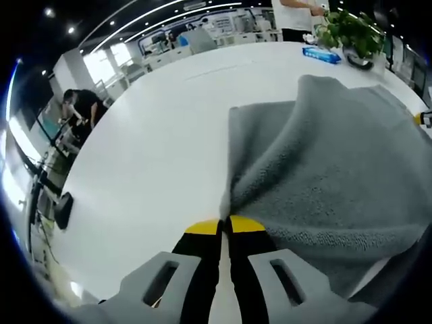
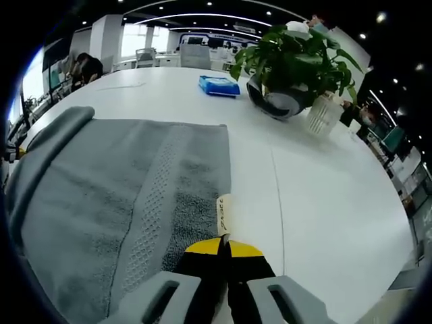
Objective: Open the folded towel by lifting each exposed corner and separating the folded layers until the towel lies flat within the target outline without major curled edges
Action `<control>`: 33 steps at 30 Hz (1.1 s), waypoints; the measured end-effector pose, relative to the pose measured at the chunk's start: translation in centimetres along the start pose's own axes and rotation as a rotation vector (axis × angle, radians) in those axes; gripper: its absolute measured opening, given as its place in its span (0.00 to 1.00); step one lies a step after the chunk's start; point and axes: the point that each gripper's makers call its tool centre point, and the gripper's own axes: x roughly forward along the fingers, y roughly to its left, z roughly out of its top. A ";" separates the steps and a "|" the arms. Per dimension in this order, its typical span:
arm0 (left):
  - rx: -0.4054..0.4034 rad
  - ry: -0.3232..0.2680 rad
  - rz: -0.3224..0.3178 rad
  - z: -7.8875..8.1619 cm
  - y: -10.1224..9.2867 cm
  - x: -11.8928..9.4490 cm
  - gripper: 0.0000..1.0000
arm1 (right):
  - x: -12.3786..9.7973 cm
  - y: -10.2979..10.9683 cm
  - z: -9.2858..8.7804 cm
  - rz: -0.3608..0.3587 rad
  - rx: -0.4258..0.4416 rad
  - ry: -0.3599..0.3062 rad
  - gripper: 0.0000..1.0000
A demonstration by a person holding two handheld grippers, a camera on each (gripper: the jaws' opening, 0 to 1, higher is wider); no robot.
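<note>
Both grippers, left (image 1: 224,226) and right (image 2: 226,248), are clamped on corners of the grey towel (image 1: 324,169), which I hold spread across the white table (image 2: 324,196) to flatten its layers.

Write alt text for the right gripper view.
The right gripper, jaws shut, pinches the grey towel at its tagged edge on a white table. Behind stand a potted plant and a blue packet.
</note>
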 end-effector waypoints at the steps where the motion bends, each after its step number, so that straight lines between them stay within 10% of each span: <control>1: 0.000 -0.002 0.001 0.0 0.0 0.0 0.03 | 0.0 -0.1 0.0 -0.001 0.000 0.001 0.00; 33: 0.028 0.027 0.076 -0.7 3.8 -0.4 0.03 | -0.1 -1.4 -0.7 -0.024 0.015 0.006 0.00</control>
